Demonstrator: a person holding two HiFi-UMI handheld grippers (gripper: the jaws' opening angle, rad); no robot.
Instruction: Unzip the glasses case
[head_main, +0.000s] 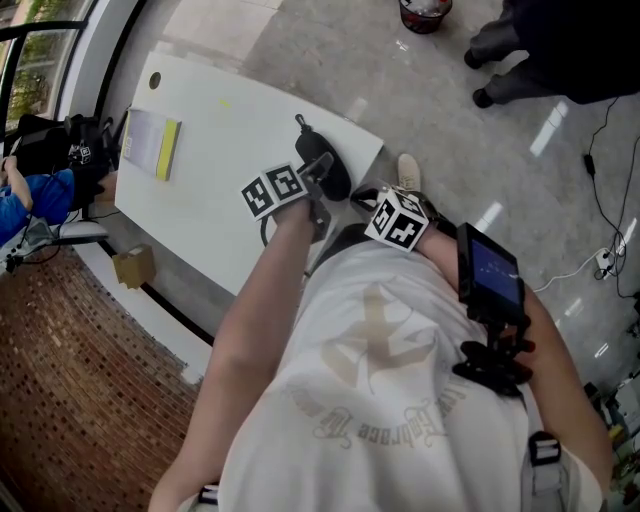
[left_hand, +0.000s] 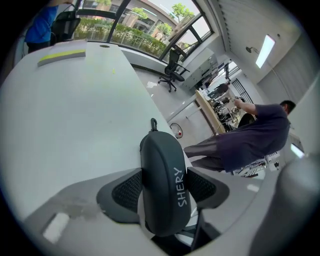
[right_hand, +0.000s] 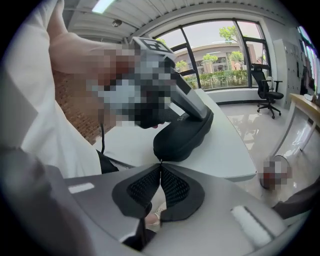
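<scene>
Head view: the glasses case lies mid-frame at the white table edge. Left gripper view: the left gripper clamps it, lower centre. Right gripper view: the right gripper has its jaws together at the case's end; we judge it is taking the zip pull, which next must be drawn along the seam.

Item 1: "SHERY", white capital letters, read lengthwise along the upper face of the dark glasses case, on the side toward the right-hand pad of the left gripper, whose two pads were pressed on the case's sides.

Item 2: curved printed lettering on the white shirt, behind the left gripper, too blurred to be read.

Nothing further legible found.
</scene>
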